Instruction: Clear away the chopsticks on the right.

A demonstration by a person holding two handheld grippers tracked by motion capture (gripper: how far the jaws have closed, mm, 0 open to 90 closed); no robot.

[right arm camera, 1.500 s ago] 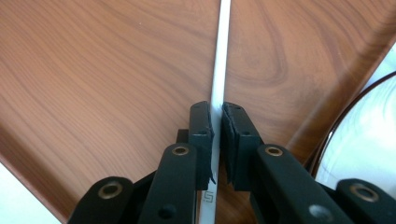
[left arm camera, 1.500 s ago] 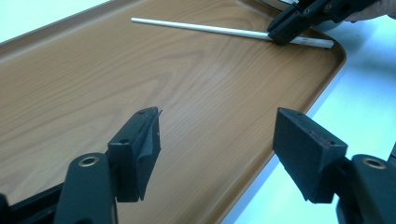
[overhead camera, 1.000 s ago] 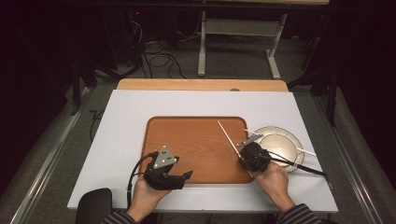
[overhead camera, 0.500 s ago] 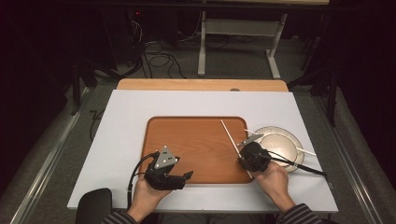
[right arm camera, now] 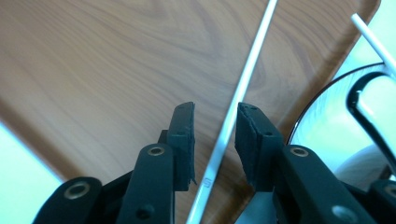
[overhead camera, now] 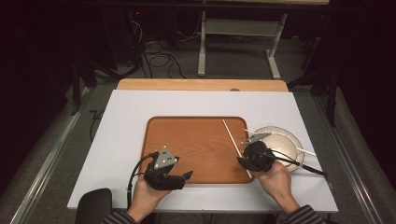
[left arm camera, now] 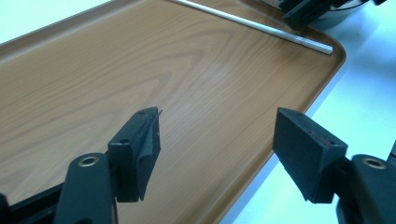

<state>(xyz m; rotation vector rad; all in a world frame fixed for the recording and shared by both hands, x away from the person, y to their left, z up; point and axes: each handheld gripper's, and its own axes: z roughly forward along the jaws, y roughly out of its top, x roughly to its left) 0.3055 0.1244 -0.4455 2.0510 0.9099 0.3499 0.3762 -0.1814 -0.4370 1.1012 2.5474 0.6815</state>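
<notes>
Sitting flat along the right side of the wooden tray (overhead camera: pixel 191 144) is a thin white stick (overhead camera: pixel 236 147), right between the jaws of the right claw (right arm camera: pixel 215 126). Those jaws have just been opening and the pads aren't touching it now. Its near end is hidden under the claw from above. A second stick (right arm camera: pixel 373 37) is cut off by the white plate (overhead camera: pixel 285 140), probably resting across it. Left claw (left arm camera: pixel 215 140) hangs wide open over the tray, holding nothing.
</notes>
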